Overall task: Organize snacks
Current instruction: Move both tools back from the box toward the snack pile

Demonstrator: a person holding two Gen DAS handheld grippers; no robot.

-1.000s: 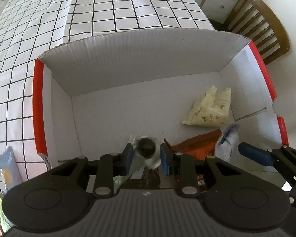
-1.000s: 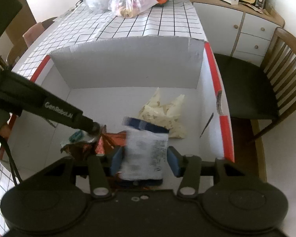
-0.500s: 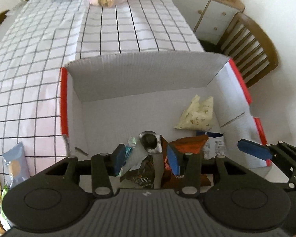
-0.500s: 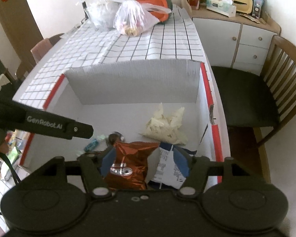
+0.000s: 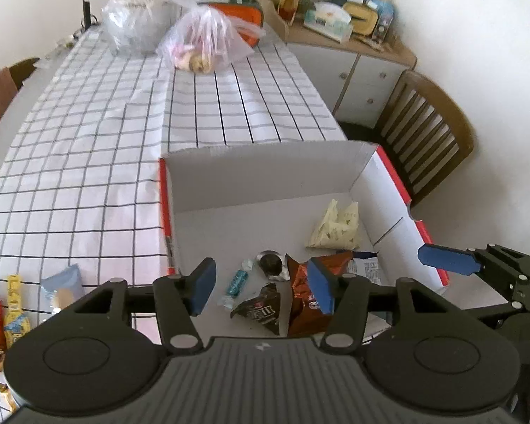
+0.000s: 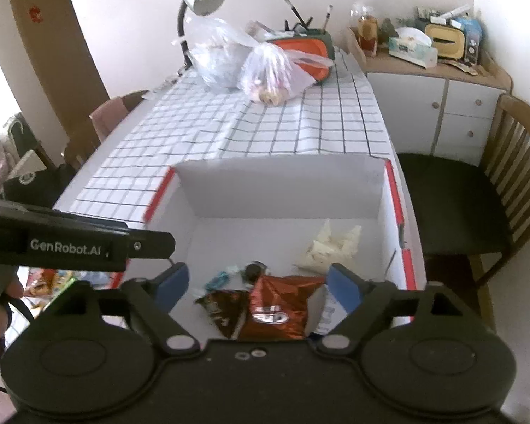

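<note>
A: Our left gripper [image 5: 261,291] and right gripper [image 6: 256,288] hang over the box's [image 5: 265,169] near edge; both jaws are spreading, nothing between the pads.

B: We see the snacks on the box floor: red bag [image 6: 279,309], dark packet [image 5: 261,309]; the pale bag [image 5: 335,228] nearer the far right corner.

Matt white cardboard box [image 5: 265,176], red-edged, being seen ahead of both tongs. Glossy crinkled foil shown by red-brown packet [image 6: 282,309] between right tongs' fingers. Dark shiny wrapper [image 5: 259,309] and clear-ended teal candy wrapper [image 5: 237,281] lying between left tongs' fingers. Pale matt pouch [image 5: 335,228] farther ahead, right. Smooth grid-printed tablecloth [image 5: 88,162] beyond box. Thin translucent plastic bags [image 6: 265,70] at far end. Varnished wooden chair [image 6: 512,176] right of tongs.
</note>
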